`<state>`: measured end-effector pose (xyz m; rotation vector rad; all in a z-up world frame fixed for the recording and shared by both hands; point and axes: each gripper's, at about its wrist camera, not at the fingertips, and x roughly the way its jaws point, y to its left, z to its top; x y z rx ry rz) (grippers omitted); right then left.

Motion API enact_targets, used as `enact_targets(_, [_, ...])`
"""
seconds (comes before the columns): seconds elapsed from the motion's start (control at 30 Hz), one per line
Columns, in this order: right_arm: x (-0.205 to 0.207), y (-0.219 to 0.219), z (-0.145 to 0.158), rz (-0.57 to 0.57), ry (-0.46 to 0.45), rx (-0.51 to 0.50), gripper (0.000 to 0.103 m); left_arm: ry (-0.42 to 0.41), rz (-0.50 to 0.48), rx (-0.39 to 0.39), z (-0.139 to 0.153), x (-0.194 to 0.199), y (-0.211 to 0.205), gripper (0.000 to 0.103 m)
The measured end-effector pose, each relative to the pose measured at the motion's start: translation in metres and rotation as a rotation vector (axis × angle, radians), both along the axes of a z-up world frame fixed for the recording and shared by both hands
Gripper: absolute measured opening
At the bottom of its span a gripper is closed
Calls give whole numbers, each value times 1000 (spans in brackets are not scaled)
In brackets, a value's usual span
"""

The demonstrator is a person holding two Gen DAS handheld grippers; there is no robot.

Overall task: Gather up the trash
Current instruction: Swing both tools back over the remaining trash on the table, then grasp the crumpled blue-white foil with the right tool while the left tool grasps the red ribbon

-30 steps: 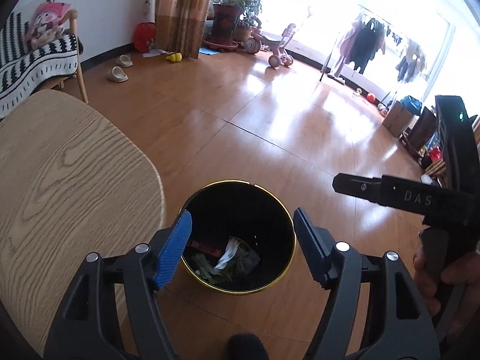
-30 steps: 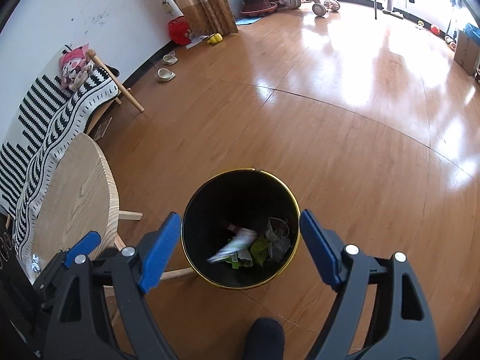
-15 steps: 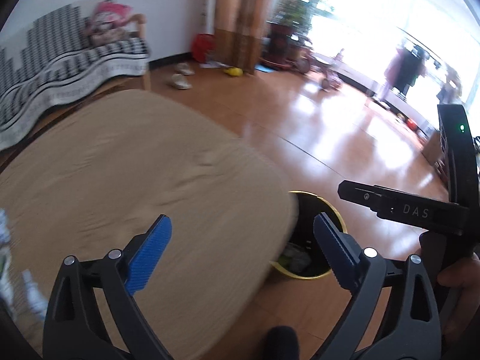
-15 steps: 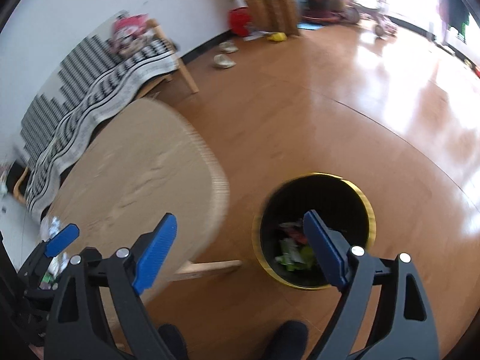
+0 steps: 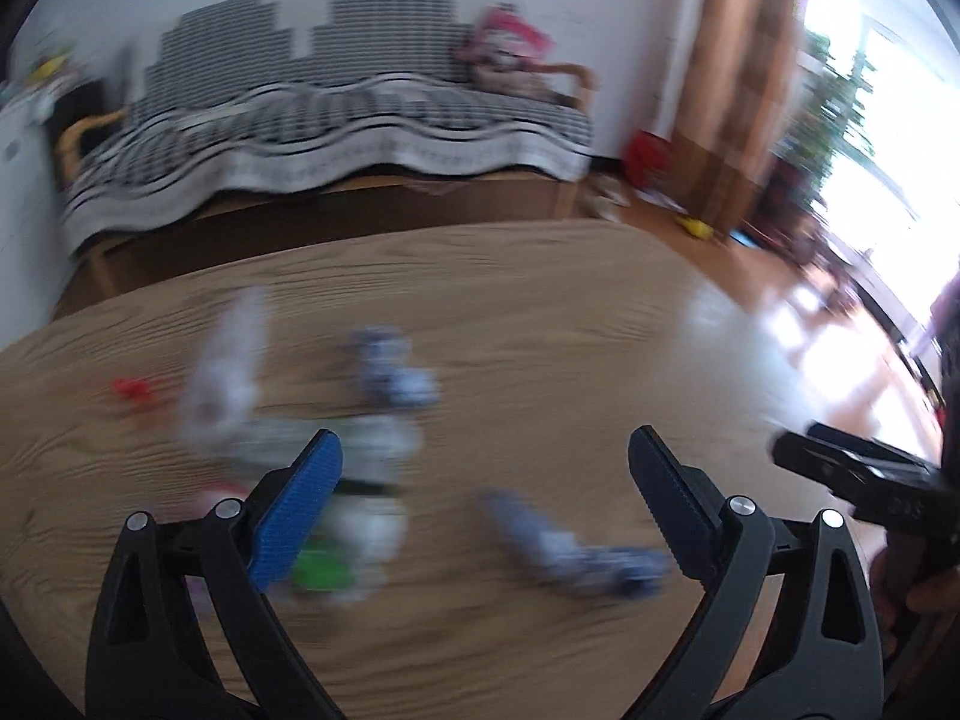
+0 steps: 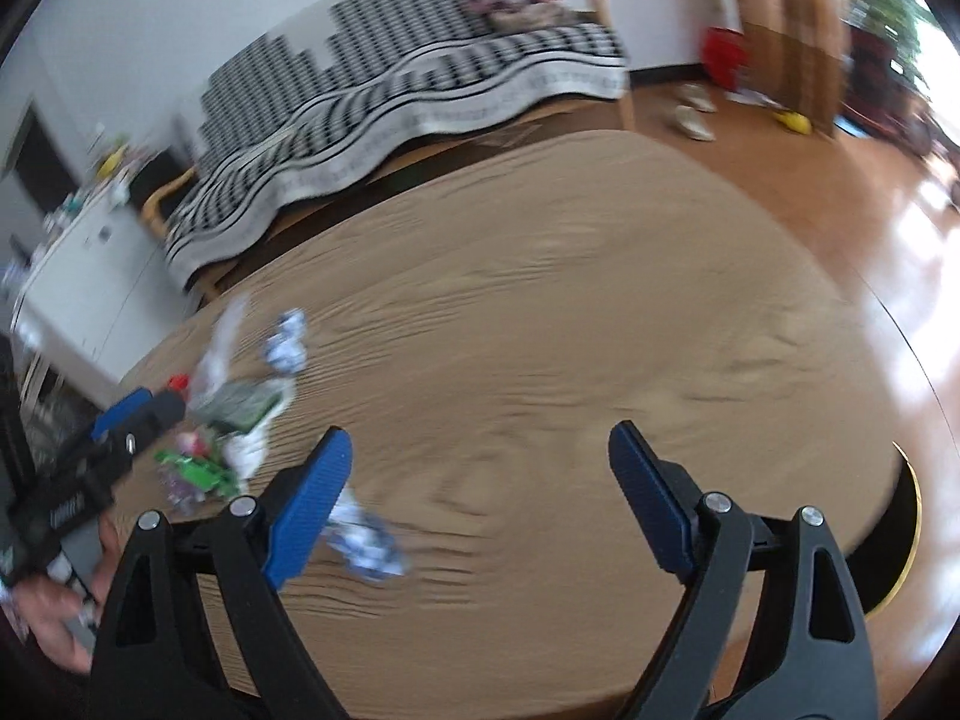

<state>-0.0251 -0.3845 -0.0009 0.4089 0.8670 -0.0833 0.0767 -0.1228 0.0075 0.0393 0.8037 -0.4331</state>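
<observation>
Item, far left of the right wrist view: a white cabinet (image 6: pixel 78 276) with small clutter on top, against the wall.

Item: a wooden sofa (image 5: pixel 336 120) under a black-and-white patterned throw, a pink cushion (image 5: pixel 510 39) at its right end.

Item: an oval wood-grain desk (image 5: pixel 540 312) filling the foreground of both views.

Item: the trash, blurred, scattered on the left half of the desk. A clear plastic wrapper (image 5: pixel 228 360), a small red piece (image 5: pixel 132 389), a blue-and-white crumpled wrapper (image 5: pixel 390 372), a green packet (image 5: pixel 324 570) and a second blue-and-white wrapper (image 5: pixel 582 552) lying between the left claw's fingers but not touched.

Item: left claw (image 5: pixel 483 504), jaws spread wide, nothing gripped, above the desk.

Item: right claw (image 6: pixel 477 501), jaws wide, opening slightly further, empty, over bare desk; one blue-and-white wrapper (image 6: pixel 366 534) lies just by its left finger.

Item: a black bin with gold rim (image 6: pixel 900 540), partly hidden behind the desk's right edge, on the wooden floor (image 6: pixel 840 192).

Item, far right: brown curtains (image 5: pixel 738 78), a red object (image 6: pixel 723 54) at the wall.
</observation>
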Motion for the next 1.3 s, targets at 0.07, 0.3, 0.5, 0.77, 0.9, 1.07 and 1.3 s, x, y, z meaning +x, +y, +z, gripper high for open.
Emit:
enact_targets(0.07, [19, 26, -2, 43, 5, -4, 85, 10, 78, -3, -3, 16, 39, 93])
enact_targets(0.3, [72, 81, -13, 111, 18, -5, 85, 53, 293, -2, -22, 51, 140, 93])
enact_targets(0.5, [126, 113, -31, 149, 51, 7, 85, 94, 388, -10, -38, 71, 192, 93])
enact_targets(0.77, [190, 161, -62, 199, 114, -26, 85, 115, 413, 29, -65, 96, 205, 93])
enact_targets(0.9, [210, 173, -72, 207, 130, -39, 78, 142, 437, 39, -79, 114, 210, 93])
enact_targets(1.07, [220, 188, -79, 249, 148, -113, 42, 169, 462, 32, -88, 137, 209, 93])
enact_targets(1.3, [211, 191, -61, 272, 100, -139, 32, 164, 449, 88, -91, 159, 191, 93])
